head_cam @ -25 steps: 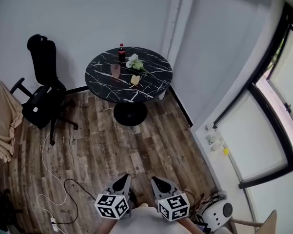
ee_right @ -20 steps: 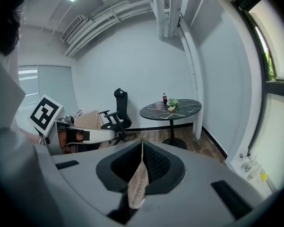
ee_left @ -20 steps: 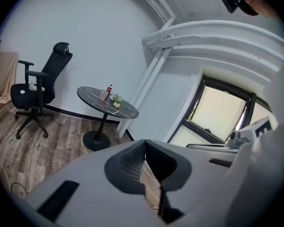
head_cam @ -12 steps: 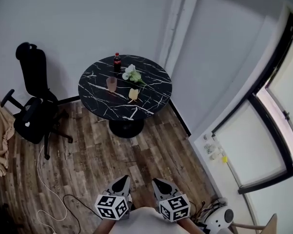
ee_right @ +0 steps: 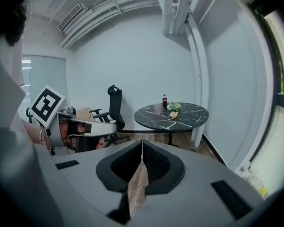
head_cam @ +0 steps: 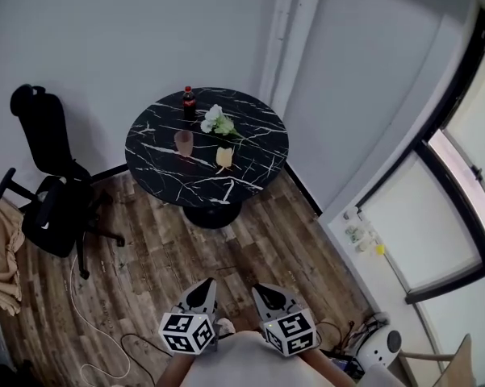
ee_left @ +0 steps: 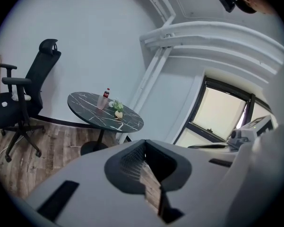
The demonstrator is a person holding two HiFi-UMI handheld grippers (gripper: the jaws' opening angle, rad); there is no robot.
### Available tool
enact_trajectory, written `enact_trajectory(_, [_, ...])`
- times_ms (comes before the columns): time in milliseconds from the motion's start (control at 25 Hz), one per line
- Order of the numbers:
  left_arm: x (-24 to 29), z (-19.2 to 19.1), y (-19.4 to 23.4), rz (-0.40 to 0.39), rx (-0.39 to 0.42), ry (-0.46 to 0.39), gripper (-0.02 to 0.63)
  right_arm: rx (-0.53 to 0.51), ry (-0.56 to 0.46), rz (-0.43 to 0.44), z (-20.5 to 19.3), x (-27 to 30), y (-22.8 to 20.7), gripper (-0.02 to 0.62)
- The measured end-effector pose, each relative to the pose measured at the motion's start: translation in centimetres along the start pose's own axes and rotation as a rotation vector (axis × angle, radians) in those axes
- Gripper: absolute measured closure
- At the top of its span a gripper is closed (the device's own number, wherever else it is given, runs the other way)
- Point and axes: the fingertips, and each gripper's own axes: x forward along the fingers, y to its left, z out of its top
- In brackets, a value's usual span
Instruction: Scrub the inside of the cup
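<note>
At the upper middle of the head view, the cup [head_cam: 183,143] stands upright on the round table [head_cam: 250,168], just left of what looks like a yellow sponge [head_cam: 223,157] and well apart from you. Low in the frame, your left gripper [head_cam: 202,293] and right gripper [head_cam: 266,295] both have their jaws closed on nothing. The cup seems light, smooth and easy to tip, so grip its wall gently at mid-height.

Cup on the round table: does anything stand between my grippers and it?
Nothing visible does. Bare wood floor lies between the left gripper, the right gripper and the table, with open tabletop before the cup; the office chair stands off left.
</note>
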Motion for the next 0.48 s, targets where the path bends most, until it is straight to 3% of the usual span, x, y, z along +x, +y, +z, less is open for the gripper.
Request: enact_trajectory(480, [0.3, 2.0, 3.4, 0.04, -0.029, -0.029, 0.597, 0.07, -0.01, 0.019, 1.6, 2.8, -0.9, 0.561])
